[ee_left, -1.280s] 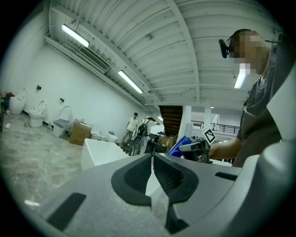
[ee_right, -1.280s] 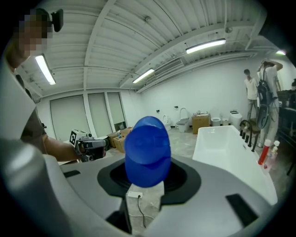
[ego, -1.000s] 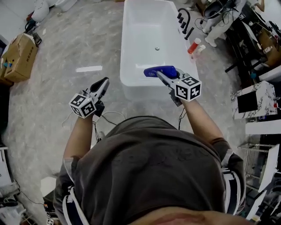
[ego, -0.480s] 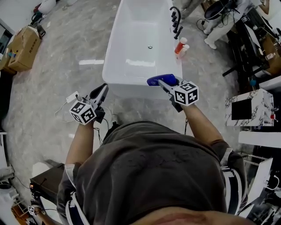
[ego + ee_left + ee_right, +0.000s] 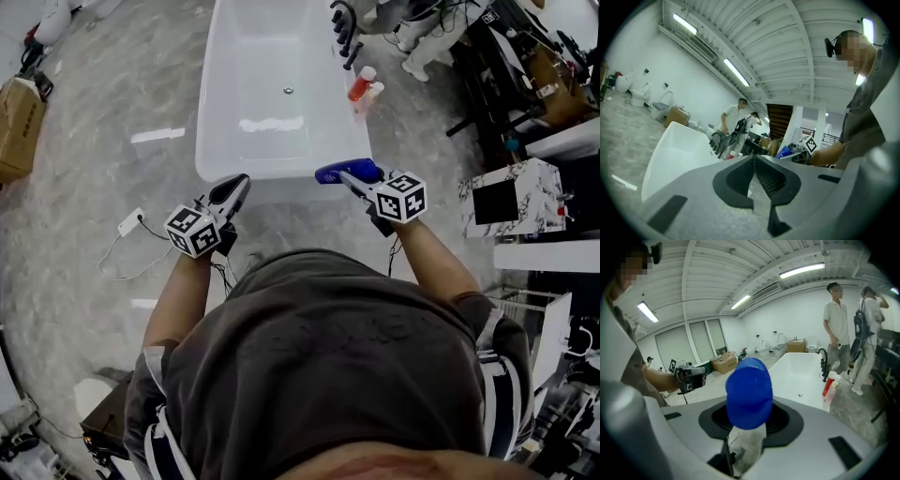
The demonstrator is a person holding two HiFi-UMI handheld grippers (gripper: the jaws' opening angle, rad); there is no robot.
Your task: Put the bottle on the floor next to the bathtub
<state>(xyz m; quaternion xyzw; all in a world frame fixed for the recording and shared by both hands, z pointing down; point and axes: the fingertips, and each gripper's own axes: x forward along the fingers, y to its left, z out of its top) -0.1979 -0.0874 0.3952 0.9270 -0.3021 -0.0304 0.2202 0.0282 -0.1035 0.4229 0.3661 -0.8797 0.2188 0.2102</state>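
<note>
A blue bottle (image 5: 343, 172) is clamped in my right gripper (image 5: 354, 178), held lying sideways over the near right corner of the white bathtub (image 5: 217, 112). In the right gripper view the blue bottle (image 5: 749, 393) fills the space between the jaws and points at the tub (image 5: 806, 373). My left gripper (image 5: 234, 194) hangs at the tub's near left end with its jaws together and nothing in them; its own view shows the shut left gripper (image 5: 753, 161) with the tub (image 5: 675, 152) beyond.
A red bottle (image 5: 362, 82) and a pale one (image 5: 373, 94) stand on the floor by the tub's right side, near the black tap (image 5: 343, 28). A cardboard box (image 5: 21, 112) sits far left, a white cable (image 5: 131, 225) on the grey floor, cluttered furniture (image 5: 525, 112) right. Two people (image 5: 836, 329) stand beyond the tub.
The view has shifted so the tub sits further left and up. Both grippers keep their places near the tub's near end, and the right one still holds the bottle.
</note>
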